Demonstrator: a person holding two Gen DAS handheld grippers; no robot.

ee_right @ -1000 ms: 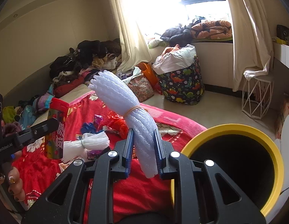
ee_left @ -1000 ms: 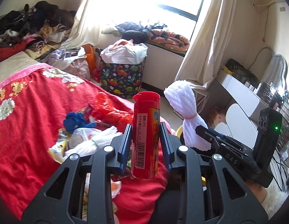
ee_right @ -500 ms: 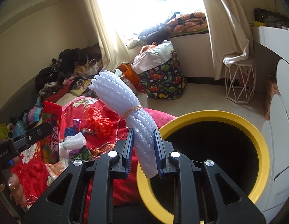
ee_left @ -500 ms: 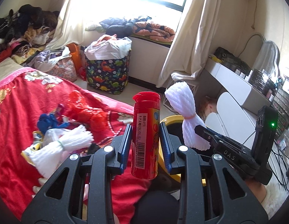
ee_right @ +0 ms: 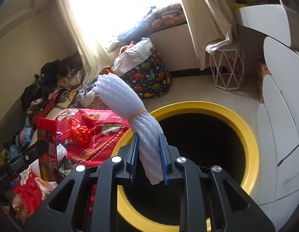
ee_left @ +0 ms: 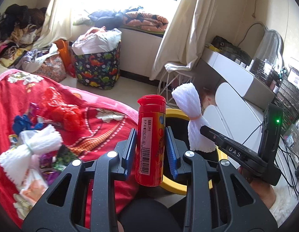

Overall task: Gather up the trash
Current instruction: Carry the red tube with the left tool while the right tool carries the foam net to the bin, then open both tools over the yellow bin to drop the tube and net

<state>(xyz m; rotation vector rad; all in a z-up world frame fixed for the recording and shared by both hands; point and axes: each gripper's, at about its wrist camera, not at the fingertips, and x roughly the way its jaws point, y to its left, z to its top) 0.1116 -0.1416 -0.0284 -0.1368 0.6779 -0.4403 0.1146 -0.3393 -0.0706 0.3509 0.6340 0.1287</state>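
- Our left gripper [ee_left: 150, 150] is clamped on the red bottle [ee_left: 151, 143], kept upright, near the bin [ee_right: 248, 135].
- Our right gripper [ee_right: 148, 160] pinches the foam bundle [ee_right: 134, 119] right above the bin's mouth, so letting go should drop it in.

Red bottle [ee_left: 150, 145]: upright, capped, barcode label, clamped between gripper pads.
Foam bundle [ee_right: 136, 121]: white, tied with rubber band, tilted, gripped above the bin.
Bin [ee_right: 248, 135]: yellow rim, dark inside.
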